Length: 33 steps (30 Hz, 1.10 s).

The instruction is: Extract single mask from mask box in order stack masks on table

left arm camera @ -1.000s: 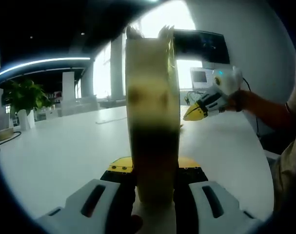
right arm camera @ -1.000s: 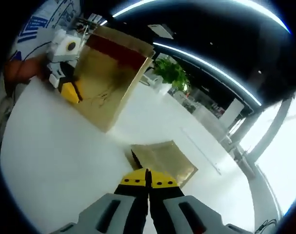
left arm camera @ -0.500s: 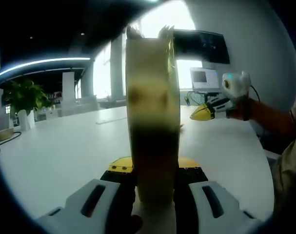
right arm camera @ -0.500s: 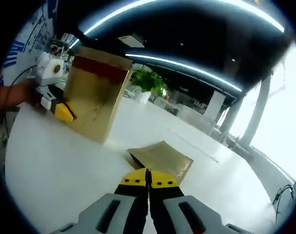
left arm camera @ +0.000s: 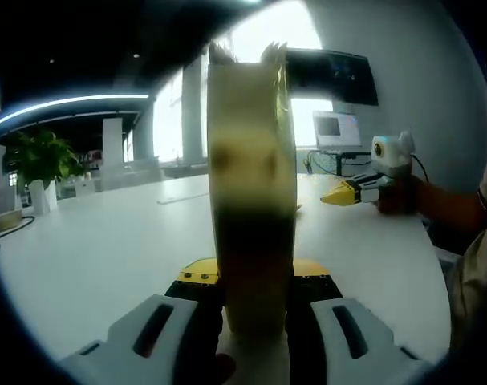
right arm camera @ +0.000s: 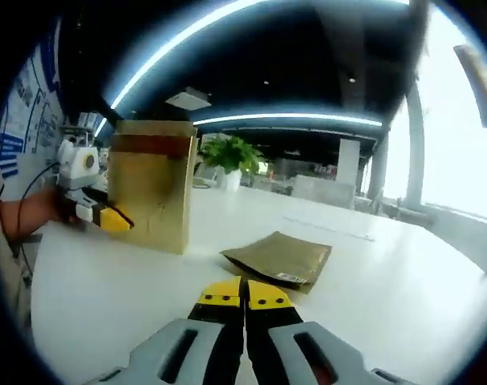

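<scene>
Right gripper view: one flat gold mask packet point(right arm camera: 279, 259) lies on the white worktop point(right arm camera: 403, 305) just ahead of my right tongs point(right arm camera: 245, 290), whose tips are pressed together on nothing, so I judge one mask is already out. My left tongs point(left arm camera: 251, 277) clamp the gold mask box point(left arm camera: 251, 192) upright, edge-on, with its top near the upper rim of left gripper view. More masks are left to pull and stack on that packet, I judge.
</scene>
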Available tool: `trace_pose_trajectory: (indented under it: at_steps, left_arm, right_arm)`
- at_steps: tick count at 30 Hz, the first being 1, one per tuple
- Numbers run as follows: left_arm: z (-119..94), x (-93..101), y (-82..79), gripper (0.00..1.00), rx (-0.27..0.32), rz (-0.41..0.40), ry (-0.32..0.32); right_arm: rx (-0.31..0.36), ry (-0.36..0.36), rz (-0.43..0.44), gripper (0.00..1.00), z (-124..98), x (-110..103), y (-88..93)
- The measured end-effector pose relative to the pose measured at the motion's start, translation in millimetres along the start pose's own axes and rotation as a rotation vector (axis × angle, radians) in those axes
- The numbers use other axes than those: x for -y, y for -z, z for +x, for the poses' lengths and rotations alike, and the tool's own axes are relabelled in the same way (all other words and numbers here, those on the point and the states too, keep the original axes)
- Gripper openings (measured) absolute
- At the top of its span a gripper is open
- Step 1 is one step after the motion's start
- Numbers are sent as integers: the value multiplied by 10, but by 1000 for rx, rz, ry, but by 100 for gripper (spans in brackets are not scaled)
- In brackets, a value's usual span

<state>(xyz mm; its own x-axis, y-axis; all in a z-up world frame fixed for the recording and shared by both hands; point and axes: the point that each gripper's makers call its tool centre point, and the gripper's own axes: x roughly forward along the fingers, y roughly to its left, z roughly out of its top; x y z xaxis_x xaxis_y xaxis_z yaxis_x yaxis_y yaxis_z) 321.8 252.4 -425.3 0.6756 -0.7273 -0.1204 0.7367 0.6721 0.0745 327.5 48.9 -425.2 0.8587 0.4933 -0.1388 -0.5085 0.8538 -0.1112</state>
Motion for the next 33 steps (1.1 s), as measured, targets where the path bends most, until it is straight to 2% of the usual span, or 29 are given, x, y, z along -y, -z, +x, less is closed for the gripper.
trace_pose_trajectory:
  at_steps: [4, 13, 33]
  left_arm:
    - [1, 4, 0, 20, 0, -1, 1]
    - [-2, 12, -1, 20, 0, 4, 0]
    - [-9, 9, -4, 20, -1, 10, 0]
  right_arm:
    - [20, 10, 23, 0, -19, 4, -28]
    - [1, 11, -101, 0, 8, -55, 19]
    - [-15, -15, -177, 0, 30, -107, 54]
